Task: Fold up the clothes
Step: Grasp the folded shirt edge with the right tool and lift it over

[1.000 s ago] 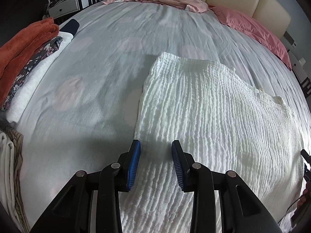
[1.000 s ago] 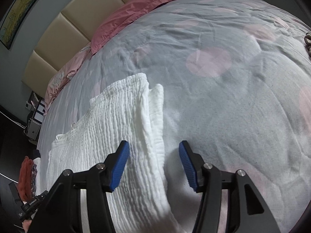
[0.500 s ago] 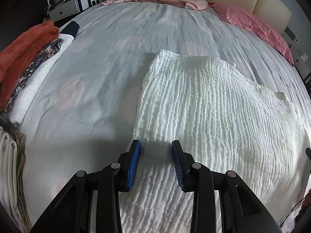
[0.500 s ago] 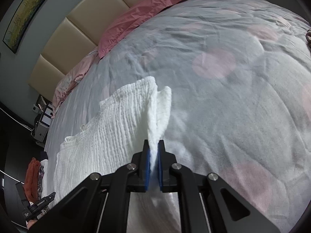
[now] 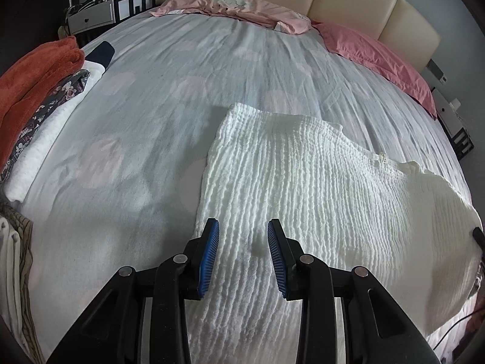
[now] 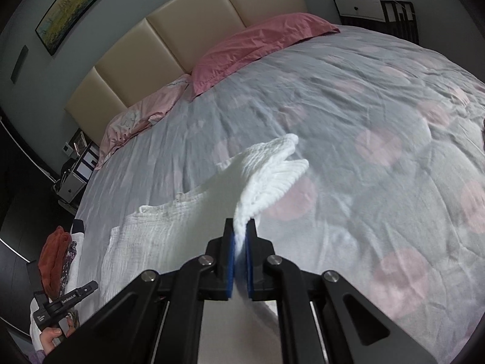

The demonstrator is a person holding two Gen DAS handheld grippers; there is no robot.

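1. Folding starts from the grip you have now: your right gripper (image 6: 239, 236) is clamped on one side edge of the white garment (image 5: 303, 188), and that side is lifted off the bedspread (image 5: 182, 75) while the rest lies flat near the foot of the bed.
2. Your left gripper (image 5: 242, 251) hovers over the opposite side of the garment with its jaws apart, holding nothing — use it as an anchor or take the matching edge before you carry the fold across.
3. Judge the pinch before you pull. The fabric looks thin and crinkled, so a small bite could slip; only a narrow strip shows between the blue pads (image 6: 231, 261).
4. Carry the lifted side across in a low arc toward the far side — a high lift would likely drag the flat part out of shape.
5. Line the raised edge with the edge that lies under your left gripper, then lower it before you let go.
6. Keep the work well apart from the stack of folded clothes (image 5: 39, 103) at the left side of the bed, so the swing does not brush it.
7. Watch the loose flap (image 6: 282, 163) beyond the pinch; it may tuck under as the fold lands.
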